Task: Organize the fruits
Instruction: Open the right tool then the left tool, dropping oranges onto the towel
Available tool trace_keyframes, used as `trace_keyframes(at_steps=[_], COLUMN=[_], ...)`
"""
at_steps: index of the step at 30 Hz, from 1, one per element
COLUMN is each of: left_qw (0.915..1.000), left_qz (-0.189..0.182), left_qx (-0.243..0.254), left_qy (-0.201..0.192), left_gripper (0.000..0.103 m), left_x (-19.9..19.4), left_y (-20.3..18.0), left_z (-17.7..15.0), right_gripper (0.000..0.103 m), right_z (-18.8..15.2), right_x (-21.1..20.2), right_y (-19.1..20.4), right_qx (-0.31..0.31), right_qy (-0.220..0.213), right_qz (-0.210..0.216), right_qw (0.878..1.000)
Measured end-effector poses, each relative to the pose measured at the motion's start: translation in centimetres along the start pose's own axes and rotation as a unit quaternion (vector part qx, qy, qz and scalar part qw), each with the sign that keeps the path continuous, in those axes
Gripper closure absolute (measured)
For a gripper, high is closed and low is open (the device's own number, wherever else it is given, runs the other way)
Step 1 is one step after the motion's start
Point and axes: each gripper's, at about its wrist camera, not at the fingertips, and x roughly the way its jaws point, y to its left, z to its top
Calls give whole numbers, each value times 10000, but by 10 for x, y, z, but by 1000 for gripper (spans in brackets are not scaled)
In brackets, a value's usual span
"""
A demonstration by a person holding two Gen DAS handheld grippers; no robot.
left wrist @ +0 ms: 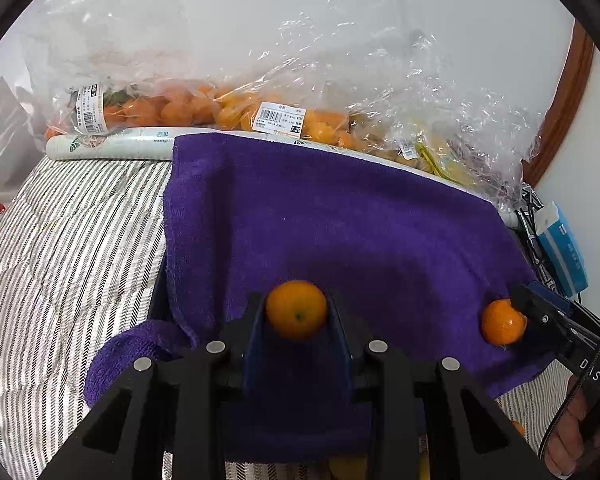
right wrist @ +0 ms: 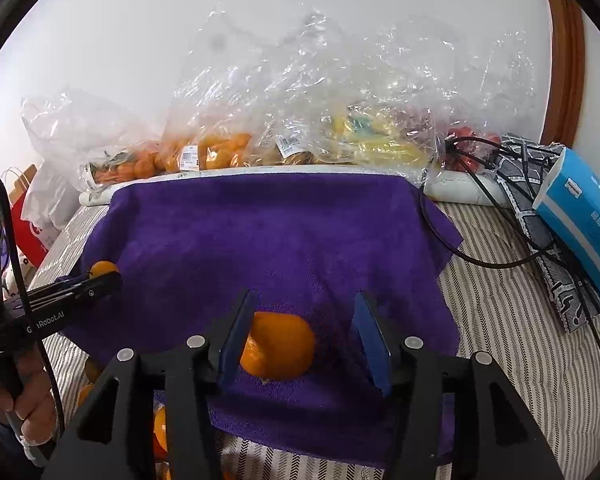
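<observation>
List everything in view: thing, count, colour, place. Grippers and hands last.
mandarins: two, orange; one in the left gripper, one on the towel between the right gripper's fingers.
towel: one, purple, over the striped bedding.
bagged fruit: several clear bags, orange and yellow, along the wall.
tissue pack: one, blue, far right.
cables: black, right.
left gripper: shut on a mandarin.
right gripper: open; left pad touches the mandarin.
hands: two, on the handles.
</observation>
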Motion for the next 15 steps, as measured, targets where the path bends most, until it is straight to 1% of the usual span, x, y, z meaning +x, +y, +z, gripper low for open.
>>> trace_keyframes(at_steps=[2,6,9,12,15], left_qw=[10000,9999,9998,9998,9996], left_qz=[-4,-96,-129,-122,-116], left_qx=[-2,-54,-77,-84,-95], left_qy=[-29,-58,-108,-161,-257], left_gripper=[73,66,64,64,63], left_x=[0,-3,-6,-10,-16], left_y=[0,2,2,1,0], left_z=[0,1,0,-1,0], right_gripper=[50,50,47,44,44], right_z=[0,0,0,1,2], right_x=[0,1,0,-2,-6], right_y=[0,-2,-4,-3,-1], right_qx=[20,78,110,109,66], right_qy=[-3,-4,-19,-77,-124], right_qz=[1,20,59,8,-35], right_qw=[10000,10000,9999,9999,9999])
